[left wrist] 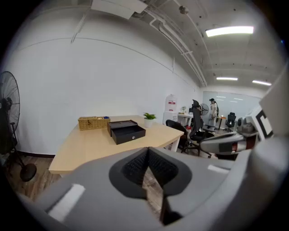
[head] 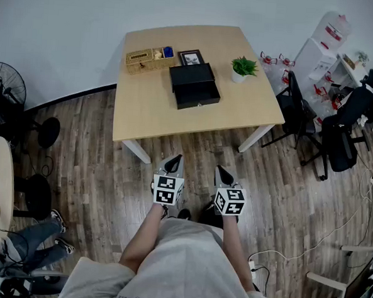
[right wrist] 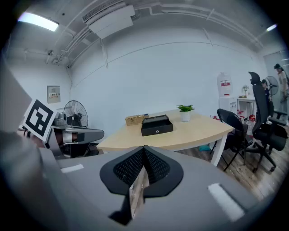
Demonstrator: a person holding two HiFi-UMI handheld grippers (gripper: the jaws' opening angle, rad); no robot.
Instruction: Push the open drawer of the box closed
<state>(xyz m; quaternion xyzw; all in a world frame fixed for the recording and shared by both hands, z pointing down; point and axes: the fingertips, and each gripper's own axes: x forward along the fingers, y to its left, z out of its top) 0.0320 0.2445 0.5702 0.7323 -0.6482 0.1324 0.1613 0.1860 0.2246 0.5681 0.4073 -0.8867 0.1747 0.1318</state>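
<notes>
My left claw (head: 175, 158) and right claw (head: 222, 170) hang low, pinched shut on nothing — blunt tips suit a push, I judge — well short of the table (head: 144, 114), where the box (head: 191, 73) shows its drawer (head: 198, 97) open toward me.

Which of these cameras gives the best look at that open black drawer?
The head view: it looks down on the drawer, pulled out of the box toward the person, so its open top shows. The left and right gripper views see the drawer small and from low down, mainly its front.
</notes>
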